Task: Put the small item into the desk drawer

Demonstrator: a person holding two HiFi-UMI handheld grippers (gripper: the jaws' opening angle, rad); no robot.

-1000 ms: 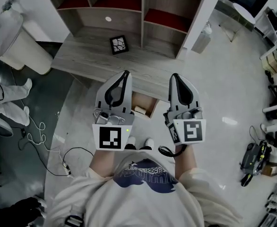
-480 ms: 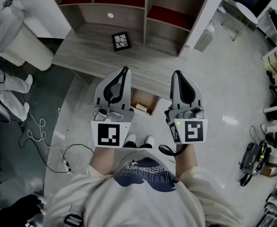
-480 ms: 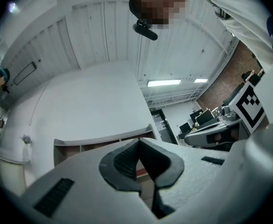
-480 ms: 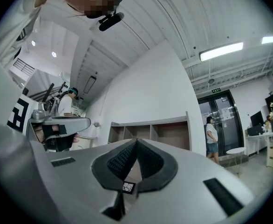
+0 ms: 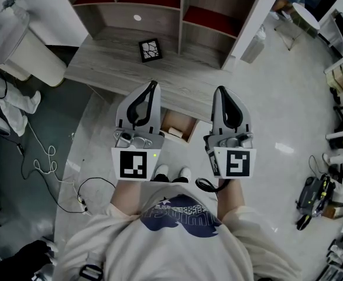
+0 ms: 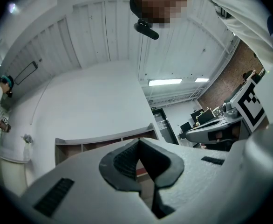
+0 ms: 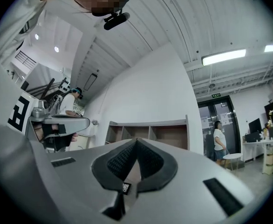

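– Over the front edge of the desk (image 5: pixel 101 69), how does each claw stand?

– The left gripper (image 5: pixel 153 85) has its jaws pressed together with nothing between the dark pads. The right gripper (image 5: pixel 220 90) is the same: tips meeting, nothing pinched. Both hang side by side above the desk's near edge, pointing toward its back, each with its marker cube nearest the person.

– And the small item?

– A small pale item (image 5: pixel 174 133) lies inside the drawer (image 5: pixel 175 122), which is pulled out from under the desk's front edge. The drawer shows in the gap between the two grippers, below them, and neither gripper touches it.

– What sits on the desk itself?

– A black-and-white marker tile (image 5: pixel 150 50), flat on the wood toward the back, well apart from both claws. Behind it, at the desk's rear, rises a shelf unit (image 5: pixel 177 16) with red-lined compartments.

– Anything near the desk's foot?

– The person's white shoes (image 5: pixel 171 173), just in front of the open drawer, and loose cables (image 5: pixel 43 163) on the floor off the desk's left end.
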